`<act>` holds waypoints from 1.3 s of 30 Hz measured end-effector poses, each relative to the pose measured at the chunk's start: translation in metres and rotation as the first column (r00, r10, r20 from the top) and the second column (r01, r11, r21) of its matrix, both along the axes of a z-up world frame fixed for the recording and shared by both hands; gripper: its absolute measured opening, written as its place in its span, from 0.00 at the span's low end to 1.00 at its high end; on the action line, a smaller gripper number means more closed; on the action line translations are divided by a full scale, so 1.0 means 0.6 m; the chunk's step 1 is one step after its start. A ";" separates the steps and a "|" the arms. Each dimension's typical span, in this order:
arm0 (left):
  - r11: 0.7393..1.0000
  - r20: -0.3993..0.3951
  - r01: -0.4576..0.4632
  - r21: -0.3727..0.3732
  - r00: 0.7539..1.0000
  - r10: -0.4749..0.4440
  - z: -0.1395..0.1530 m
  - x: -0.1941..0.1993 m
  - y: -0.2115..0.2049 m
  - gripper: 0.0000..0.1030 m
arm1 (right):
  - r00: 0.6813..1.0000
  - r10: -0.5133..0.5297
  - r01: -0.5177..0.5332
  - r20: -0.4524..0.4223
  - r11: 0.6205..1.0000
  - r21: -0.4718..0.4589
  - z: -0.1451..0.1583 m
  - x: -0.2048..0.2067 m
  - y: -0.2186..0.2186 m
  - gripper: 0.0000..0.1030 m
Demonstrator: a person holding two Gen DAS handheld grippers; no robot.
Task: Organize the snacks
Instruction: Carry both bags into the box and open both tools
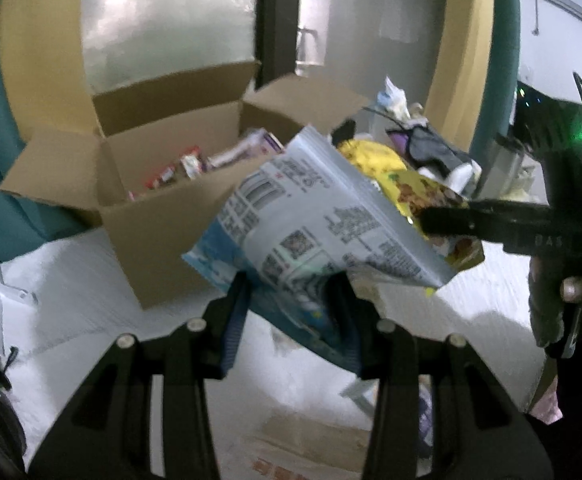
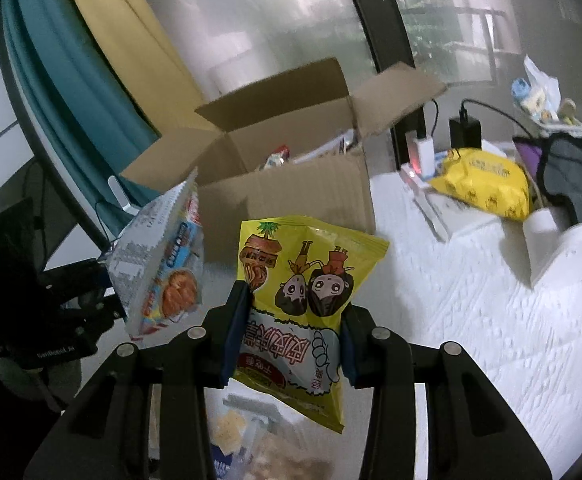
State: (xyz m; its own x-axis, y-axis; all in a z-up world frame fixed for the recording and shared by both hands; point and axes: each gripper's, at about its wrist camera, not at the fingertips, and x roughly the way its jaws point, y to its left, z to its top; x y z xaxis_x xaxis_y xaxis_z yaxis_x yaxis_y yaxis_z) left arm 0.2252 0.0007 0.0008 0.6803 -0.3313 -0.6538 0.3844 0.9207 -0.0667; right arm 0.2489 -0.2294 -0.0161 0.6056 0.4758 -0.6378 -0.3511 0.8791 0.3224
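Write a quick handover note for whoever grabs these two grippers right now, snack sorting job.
Left gripper: shut on the blue-white pack, held in the air in front of the box.
Right gripper: shut on the yellow pack, also in the air, short of the box.
The box stands open on the white surface; a few snacks already lie inside.
A yellow bag lies on the clutter to the right of the box.
Done: some snacks boxed, two more picked up.
Left: probably drop both held packs into the box, then see whether the yellow bag goes in too.
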 end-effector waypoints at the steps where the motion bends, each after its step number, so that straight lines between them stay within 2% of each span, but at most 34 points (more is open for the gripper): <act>1: 1.000 0.006 -0.007 0.000 1.000 0.007 0.002 0.002 0.001 0.42 | 1.000 0.003 -0.003 0.005 1.000 -0.002 0.003 0.004 0.002 0.41; 10: 0.995 0.078 -0.099 -0.016 0.992 0.100 0.023 0.047 0.032 0.42 | 0.998 0.033 -0.032 0.061 0.999 -0.028 0.038 0.057 0.042 0.41; 22: 0.981 0.104 -0.190 -0.043 0.976 0.193 0.027 0.180 0.074 0.42 | 0.991 0.041 -0.038 0.131 0.999 -0.023 0.073 0.167 0.089 0.41; 30: 0.962 0.084 -0.263 -0.076 0.960 0.269 0.014 0.271 0.106 0.43 | 0.988 0.022 -0.018 0.154 0.999 -0.029 0.084 0.259 0.125 0.41; 34: 0.962 0.067 -0.264 -0.066 0.961 0.268 0.005 0.301 0.108 0.43 | 0.989 0.024 -0.017 0.148 0.999 -0.052 0.076 0.302 0.148 0.41; 39: 0.966 0.005 -0.255 -0.048 0.967 0.255 -0.015 0.339 0.108 0.44 | 0.995 0.010 -0.005 0.100 0.999 -0.049 0.056 0.353 0.164 0.41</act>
State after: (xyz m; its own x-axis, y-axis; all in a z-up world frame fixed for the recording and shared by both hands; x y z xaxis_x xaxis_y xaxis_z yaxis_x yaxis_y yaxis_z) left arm 0.4285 0.0656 -0.0082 0.7531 -0.1759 -0.6340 0.1380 0.9844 -0.1091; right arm 0.4606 -0.1310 0.0175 0.6643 0.4507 -0.5963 -0.3864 0.8900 0.2421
